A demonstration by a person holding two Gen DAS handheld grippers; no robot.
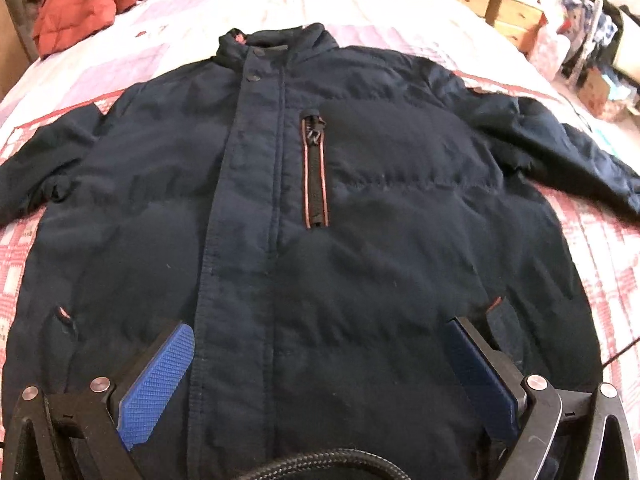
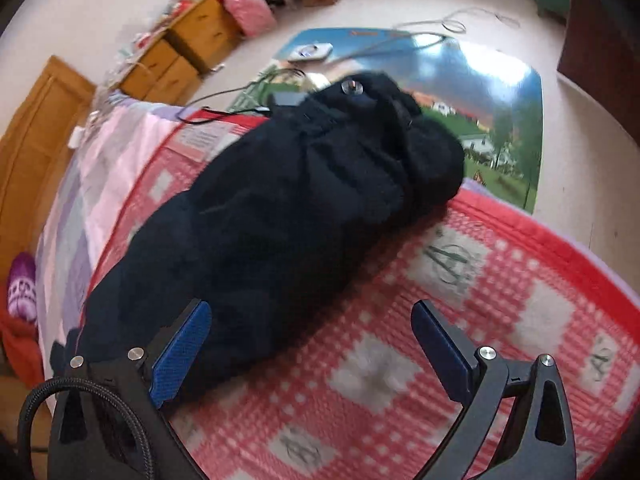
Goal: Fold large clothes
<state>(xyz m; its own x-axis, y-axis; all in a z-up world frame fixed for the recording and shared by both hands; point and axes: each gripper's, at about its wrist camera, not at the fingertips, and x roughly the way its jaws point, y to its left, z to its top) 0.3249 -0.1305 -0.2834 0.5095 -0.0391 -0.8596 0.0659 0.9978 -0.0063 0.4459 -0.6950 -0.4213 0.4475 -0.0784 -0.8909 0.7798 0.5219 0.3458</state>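
From the left wrist, the left gripper (image 1: 320, 360) hangs with fingers spread wide over the hem of a navy jacket (image 1: 304, 216), lying front-up, sleeves out, on the checked bedspread (image 1: 600, 248). From the right wrist, the right gripper (image 2: 312, 344) is equally agape, empty, above one jacket sleeve (image 2: 280, 216) stretching toward the bed's edge.

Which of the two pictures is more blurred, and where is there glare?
Right wrist view: more blurred, the blanket pattern smears, and the glossy poster on the floor glares. Left wrist view: sharper on the jacket, but the bed's far end is washed out; fisheye bends both.
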